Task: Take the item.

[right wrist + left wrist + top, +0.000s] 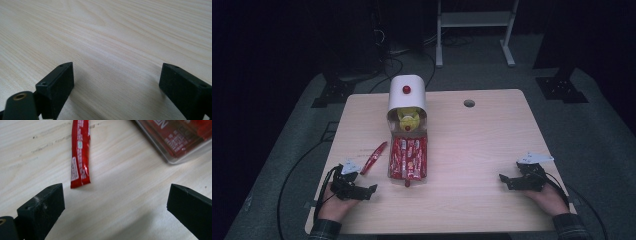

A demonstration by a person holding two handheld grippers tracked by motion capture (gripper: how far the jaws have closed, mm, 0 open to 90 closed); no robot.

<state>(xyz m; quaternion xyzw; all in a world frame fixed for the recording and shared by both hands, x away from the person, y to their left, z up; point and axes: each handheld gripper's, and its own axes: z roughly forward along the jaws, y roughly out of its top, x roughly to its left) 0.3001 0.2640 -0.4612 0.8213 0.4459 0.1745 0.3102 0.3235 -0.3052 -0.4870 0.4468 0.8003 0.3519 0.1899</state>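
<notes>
Looking down from the high view, a loose red sachet lies flat on the worktop just left of the clear tray of like sachets, which sits in front of a white dispenser; the left tool rests near the sachet's near end, the right tool well right of the tray, both on the wood. In the left gripper view the sachet looks thin, light, soft and glossy, likely slippery; pinching across its middle seems safest. This tool's jaws stand wide apart, holding nothing, the tray's corner beyond. In the right gripper view the jaws are likewise spread over bare wood, empty.
</notes>
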